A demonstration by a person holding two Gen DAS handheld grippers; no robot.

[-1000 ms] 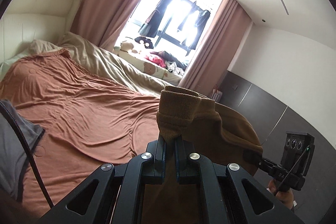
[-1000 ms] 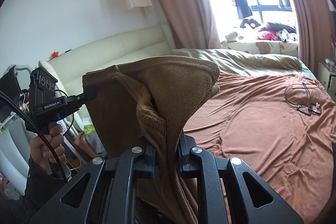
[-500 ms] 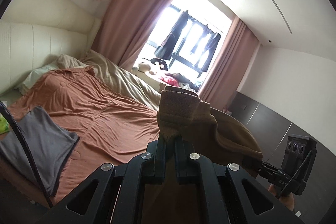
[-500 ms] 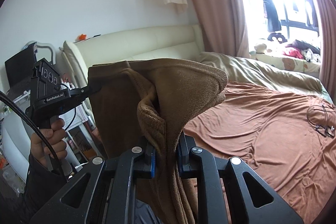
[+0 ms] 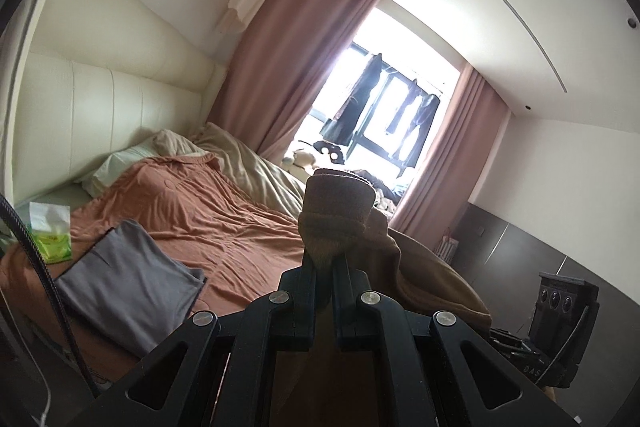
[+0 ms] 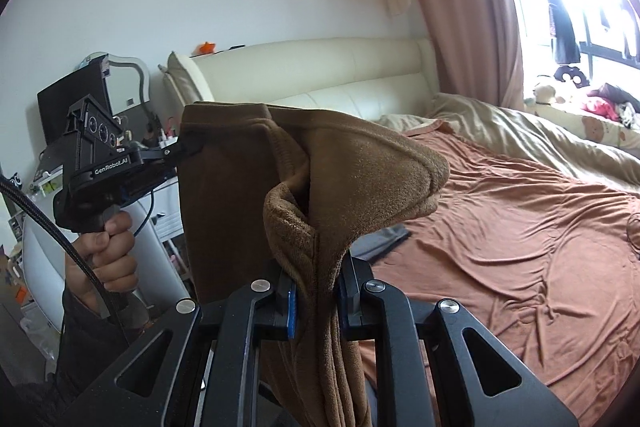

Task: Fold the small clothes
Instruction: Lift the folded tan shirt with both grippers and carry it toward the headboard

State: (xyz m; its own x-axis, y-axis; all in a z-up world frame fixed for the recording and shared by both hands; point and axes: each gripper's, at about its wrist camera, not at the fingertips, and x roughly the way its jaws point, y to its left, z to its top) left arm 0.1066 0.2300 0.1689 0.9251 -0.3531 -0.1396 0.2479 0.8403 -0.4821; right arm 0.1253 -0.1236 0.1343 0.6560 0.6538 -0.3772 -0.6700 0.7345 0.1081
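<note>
A brown fleece garment (image 6: 352,171) hangs in the air between my two grippers, above the near edge of the bed. My left gripper (image 5: 331,263) is shut on one top corner of the brown garment (image 5: 340,215); that same gripper shows in the right wrist view (image 6: 188,149), pinching the corner. My right gripper (image 6: 316,291) is shut on the other top corner, with cloth drooping over its fingers. The right gripper's body shows at the lower right of the left wrist view (image 5: 560,311). The garment's lower part is hidden.
A bed with a rust-orange sheet (image 5: 224,219) and a beige duvet (image 6: 532,131) lies ahead. A grey garment (image 5: 128,279) lies flat at the bed's near left. A green tissue pack (image 5: 50,231) stands beside it. A cream headboard (image 6: 320,83) and a cluttered white dresser (image 6: 40,187) are left.
Both grippers have risen and tilted up with the brown garment still stretched between them. The left wrist view now takes in more of the headboard, the grey garment and the tissue pack.
</note>
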